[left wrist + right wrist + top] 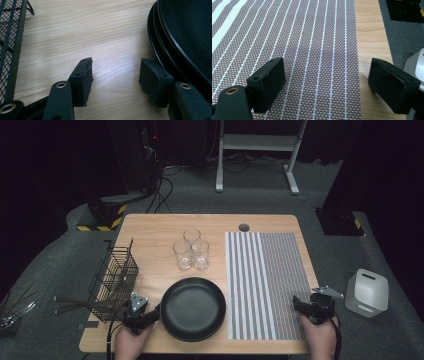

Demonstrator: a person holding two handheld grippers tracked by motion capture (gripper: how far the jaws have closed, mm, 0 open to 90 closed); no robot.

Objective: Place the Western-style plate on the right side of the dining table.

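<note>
A black plate [193, 308] lies on the wooden table [155, 227] near its front edge; in the left gripper view its stacked dark rims [175, 42] fill the right side. My left gripper [150, 316] sits just left of the plate, open, with bare wood between its jaws [115, 77]; its right jaw is close beside the plate's rim. My right gripper [300, 306] rests at the right front edge of a striped placemat [265, 282], open and empty [327, 82], one jaw over the mat [307, 45] and the other over the wood strip beside it.
Three clear glasses [191, 249] stand grouped behind the plate. A black wire basket [116, 277] stands at the table's left edge, its mesh [10, 37] close to my left gripper. A white box [367, 292] sits on the floor to the right.
</note>
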